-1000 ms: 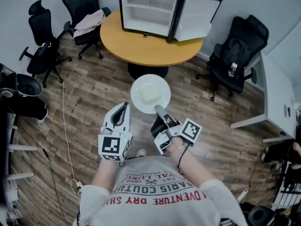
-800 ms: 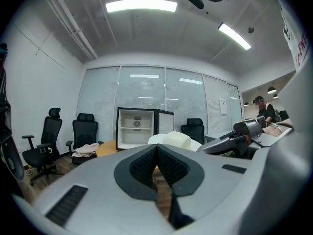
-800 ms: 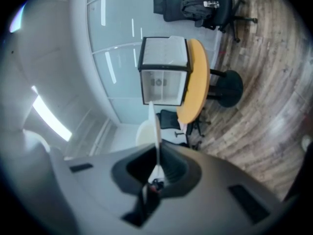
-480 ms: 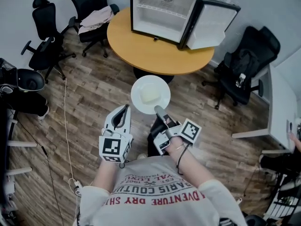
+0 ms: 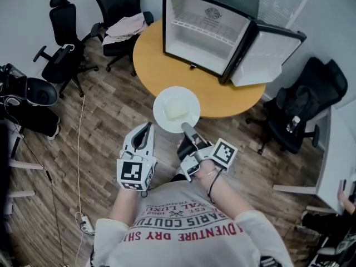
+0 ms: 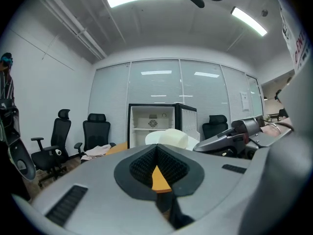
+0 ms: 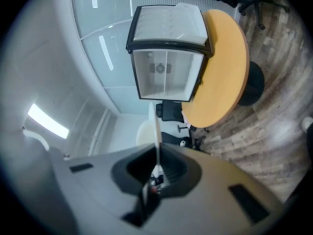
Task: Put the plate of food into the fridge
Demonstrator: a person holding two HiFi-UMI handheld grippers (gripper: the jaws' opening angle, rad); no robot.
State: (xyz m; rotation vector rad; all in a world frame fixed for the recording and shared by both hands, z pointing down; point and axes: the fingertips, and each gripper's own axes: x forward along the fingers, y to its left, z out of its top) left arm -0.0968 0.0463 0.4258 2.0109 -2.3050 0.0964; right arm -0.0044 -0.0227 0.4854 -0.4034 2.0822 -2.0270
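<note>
- Right gripper (image 5: 186, 128): jaws pinched on the near rim of the round white plate (image 5: 162, 117). In the right gripper view the rim shows edge-on, as a thin line between the pads.
- The plate sticks out straight ahead of the fingers and is held about flat. It carries a pale block of food (image 5: 178, 110) at its middle. It hangs over the near edge of the round orange-topped table (image 5: 158, 65), not resting on it.
- Left gripper (image 5: 147, 127): jaws pressed together with nothing between them, just beside the plate on its left and not touching it.
- Target: small black fridge with white inside (image 5: 204, 35), standing on the far side of the table. Its mouth faces the plate, so the coming move looks like a straight push ahead. The right hand is the one doing the work.
- The open fridge door (image 5: 267, 54) swings out to the right of the mouth, beside the path rather than across it.
- There is a shelf high inside; the lower space looks free, though I cannot see all of it.
- The bare tabletop between plate and fridge holds nothing that I can see.
- Black office chairs ring the table; one on the left (image 5: 119, 15) has pale cloth draped over it. None stands in the way.
</note>
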